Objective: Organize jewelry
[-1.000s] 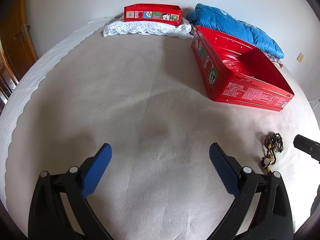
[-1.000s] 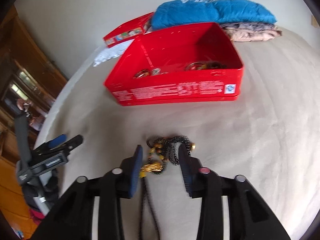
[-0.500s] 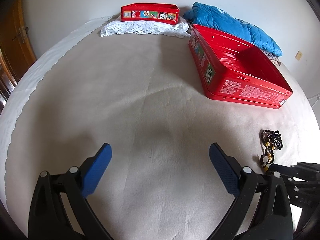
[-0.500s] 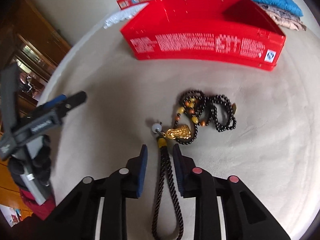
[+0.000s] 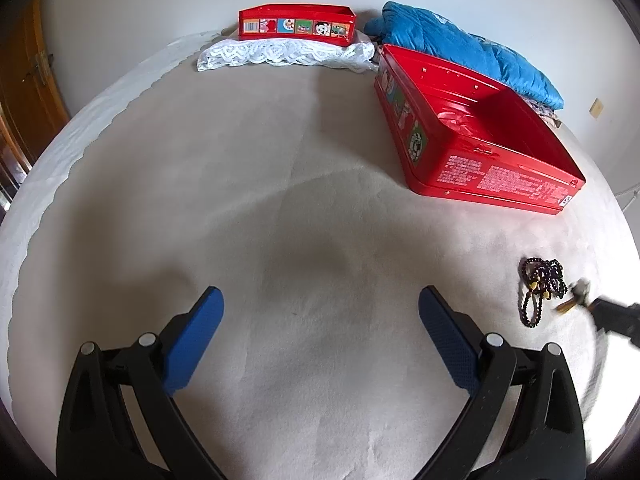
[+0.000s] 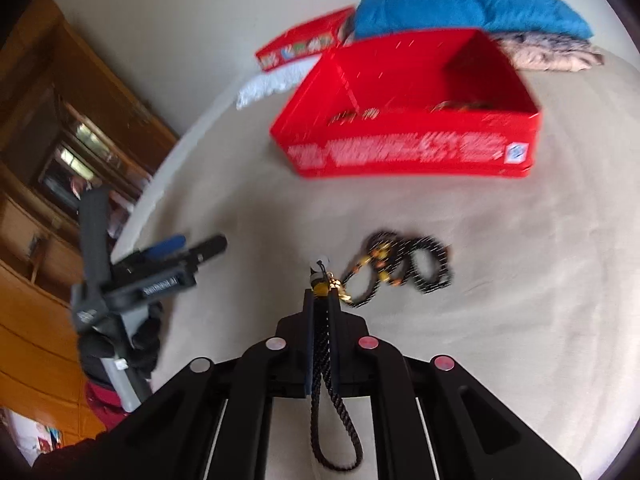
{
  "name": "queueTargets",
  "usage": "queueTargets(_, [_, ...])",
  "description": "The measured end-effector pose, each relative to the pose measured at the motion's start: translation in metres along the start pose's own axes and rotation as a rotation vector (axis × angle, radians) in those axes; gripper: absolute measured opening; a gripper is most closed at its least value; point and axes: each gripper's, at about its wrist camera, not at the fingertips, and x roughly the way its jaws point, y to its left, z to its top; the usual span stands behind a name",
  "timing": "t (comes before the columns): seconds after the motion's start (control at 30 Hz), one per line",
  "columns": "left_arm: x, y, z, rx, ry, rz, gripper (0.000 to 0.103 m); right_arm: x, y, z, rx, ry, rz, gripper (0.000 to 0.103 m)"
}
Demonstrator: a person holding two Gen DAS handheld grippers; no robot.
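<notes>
Right wrist view: red tin (image 6: 408, 152) beyond necklace (image 6: 404, 264), blue bedding (image 6: 472, 8) behind.

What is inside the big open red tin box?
Inside the big open red tin box, a few blurred ring-like jewelry pieces lie near the front wall; that wall hides the floor just behind it.
</notes>
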Motion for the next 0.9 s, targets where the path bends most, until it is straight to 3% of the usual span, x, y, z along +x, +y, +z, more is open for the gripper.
queueTargets(0.13, [-0.001, -0.014, 0.0, 0.023, -0.013, -0.012, 0.097, -0.019, -0.014, 0.005, 0.043, -0.045, -0.025, 0.005])
queueTargets(0.37, [0.002, -0.073, 0.004, 0.095, 0.068, -0.161, 0.097, -0.023, -0.053, 0.008, 0.114, -0.07, -0.104, 0.005])
queueTargets(0.53, [0.012, -0.121, 0.01, 0.168, 0.074, -0.155, 0.097, -0.018, -0.088, 0.006, 0.173, -0.058, -0.138, 0.005])
queueTargets(0.67, [0.02, -0.155, 0.01, 0.227, 0.094, -0.168, 0.096, -0.019, -0.101, 0.005, 0.186, -0.047, -0.113, 0.005])
queueTargets(0.9, [0.043, -0.179, 0.007, 0.222, 0.181, -0.21, 0.096, -0.016, -0.099, 0.003, 0.175, -0.033, -0.103, 0.005])
